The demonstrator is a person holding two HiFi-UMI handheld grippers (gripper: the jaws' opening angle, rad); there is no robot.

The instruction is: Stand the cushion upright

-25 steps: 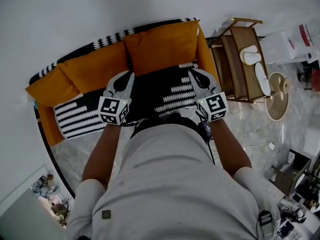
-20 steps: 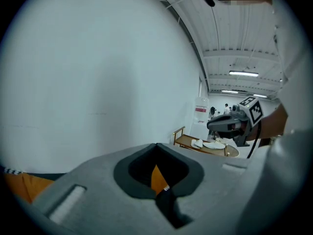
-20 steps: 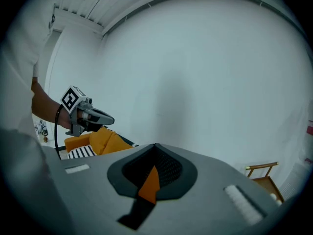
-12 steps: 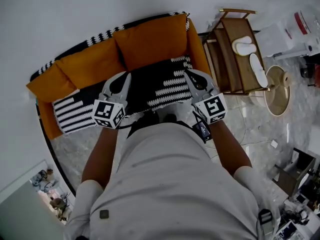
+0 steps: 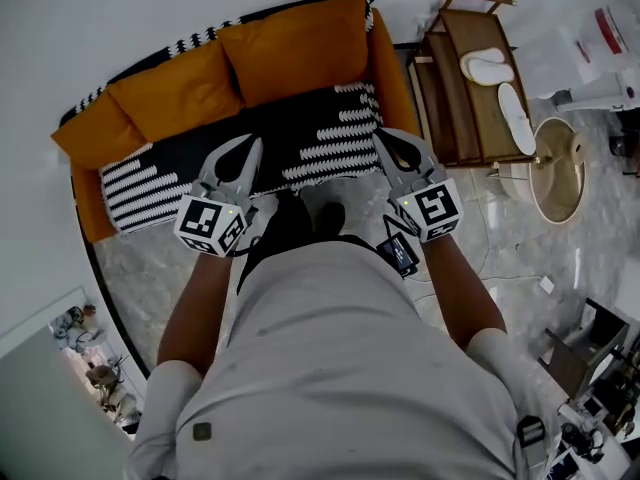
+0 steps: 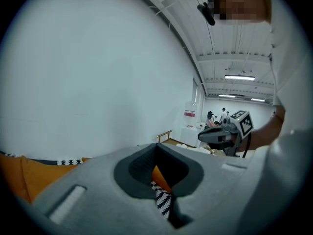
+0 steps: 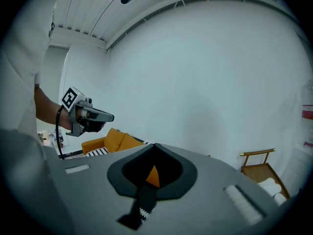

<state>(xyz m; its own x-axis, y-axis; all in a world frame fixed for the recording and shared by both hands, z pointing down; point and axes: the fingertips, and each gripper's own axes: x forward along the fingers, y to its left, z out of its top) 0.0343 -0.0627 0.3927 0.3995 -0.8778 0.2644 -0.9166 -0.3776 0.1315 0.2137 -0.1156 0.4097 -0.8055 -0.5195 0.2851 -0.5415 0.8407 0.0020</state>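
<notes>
Against a second ago:
- Both grippers are drawn back from the orange fabric sofa (image 5: 388,83). Their tips were over the seat, close under the cushions. Now they sit at the seat's front edge.
- A strip of grey marble floor (image 5: 150,268) shows between the sofa front and the person's body.
- The sofa sits higher in the head view.
- The large orange fabric cushion (image 5: 295,48) is unchanged. It stands upright against the sofa back at the right end, edge to edge with a second orange cushion (image 5: 165,98) on its left.
- The black-and-white patterned throw (image 5: 320,138) covers the seat as before.

Jaws:
- Left gripper (image 5: 248,148): jaws closed together, nothing between them.
- Right gripper (image 5: 386,138): the same, closed and empty.
- Both are clear of the cushion, well apart from it across the seat.

Head view only:
- The whole sofa layout.
- A wooden rack (image 5: 445,108) just right of the sofa, with white slippers (image 5: 487,66) on it.

Left gripper view only:
- A sliver of orange and striped throw seen past the closed jaws.
- The other gripper out to the right.
- A long white wall (image 6: 98,72).
- Small figures of people far down the room.

Right gripper view only:
- The other gripper held up at the left, with the orange cushions low behind it.
- The wooden rack at the far right.
</notes>
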